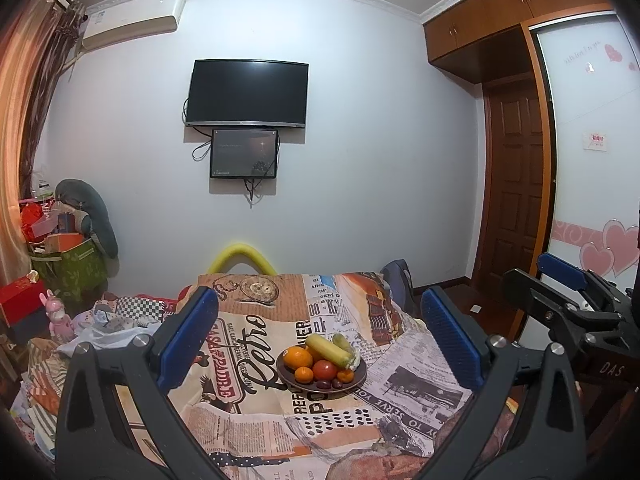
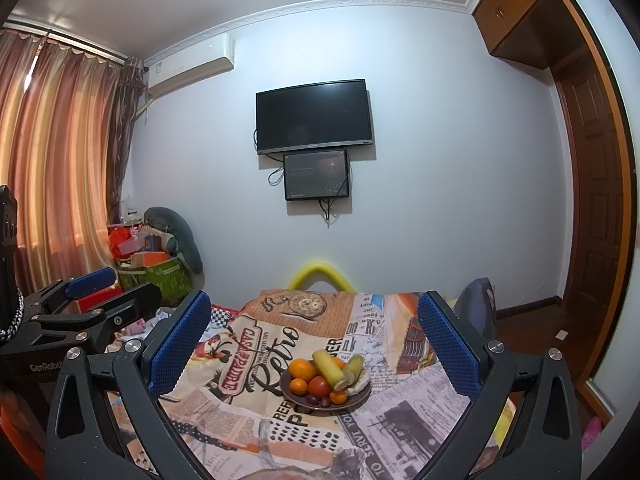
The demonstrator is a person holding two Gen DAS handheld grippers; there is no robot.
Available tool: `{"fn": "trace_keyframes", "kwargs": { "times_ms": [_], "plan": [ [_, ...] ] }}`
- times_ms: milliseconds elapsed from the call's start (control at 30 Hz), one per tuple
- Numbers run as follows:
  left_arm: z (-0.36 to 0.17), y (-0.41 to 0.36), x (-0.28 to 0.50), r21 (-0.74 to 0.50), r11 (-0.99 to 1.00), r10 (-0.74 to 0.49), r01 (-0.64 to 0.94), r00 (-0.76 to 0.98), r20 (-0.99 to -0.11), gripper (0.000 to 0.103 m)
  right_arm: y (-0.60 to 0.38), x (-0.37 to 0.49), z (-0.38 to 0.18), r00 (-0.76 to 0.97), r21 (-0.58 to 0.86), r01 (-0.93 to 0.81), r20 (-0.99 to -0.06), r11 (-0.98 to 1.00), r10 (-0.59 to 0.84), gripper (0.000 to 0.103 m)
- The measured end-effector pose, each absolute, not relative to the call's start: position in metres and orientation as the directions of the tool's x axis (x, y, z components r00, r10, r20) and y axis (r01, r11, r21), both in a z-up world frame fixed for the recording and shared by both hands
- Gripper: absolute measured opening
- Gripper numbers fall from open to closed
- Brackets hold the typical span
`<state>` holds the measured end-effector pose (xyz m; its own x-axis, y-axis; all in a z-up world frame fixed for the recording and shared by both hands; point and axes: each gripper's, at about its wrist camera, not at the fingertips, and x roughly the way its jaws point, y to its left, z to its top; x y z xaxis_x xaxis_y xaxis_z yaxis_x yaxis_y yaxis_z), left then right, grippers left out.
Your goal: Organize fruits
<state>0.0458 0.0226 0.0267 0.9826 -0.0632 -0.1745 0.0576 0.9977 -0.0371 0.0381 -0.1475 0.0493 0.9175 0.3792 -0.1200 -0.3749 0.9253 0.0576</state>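
A banana point(image 1: 328, 348) hides most of the green fruit point(image 1: 341, 341) behind it on the plate point(image 1: 362, 376). The small dark fruits point(image 1: 325, 385) at the plate's front are too small to identify. Text on the lower wall screen point(image 1: 244, 154) is unreadable. The right gripper point(image 1: 560, 296) is cut off by the left view's edge.

Fruit plate set on a covered table before the screen wall

A plate point(image 1: 360, 378) holding a banana point(image 1: 328, 349), oranges point(image 1: 297, 358) and a tomato point(image 1: 325, 369) is set on the tablecloth point(image 1: 248, 400). Behind it, a television point(image 1: 247, 94) is mounted above a smaller monitor point(image 1: 244, 154). An air conditioner point(image 1: 132, 20) is placed upper left, a door point(image 1: 516, 184) right.
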Motion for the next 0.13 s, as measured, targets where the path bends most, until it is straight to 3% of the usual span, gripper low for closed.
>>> {"fn": "trace_keyframes", "kwargs": {
  "times_ms": [133],
  "plan": [
    [0.0263,0.0231,0.0476,-0.043,0.997,-0.071,0.064,0.981,-0.182,0.103,-0.1478,0.0383,0.0493,0.918,0.06,-0.373,-0.123,0.926,0.378,0.103]
  ]
}}
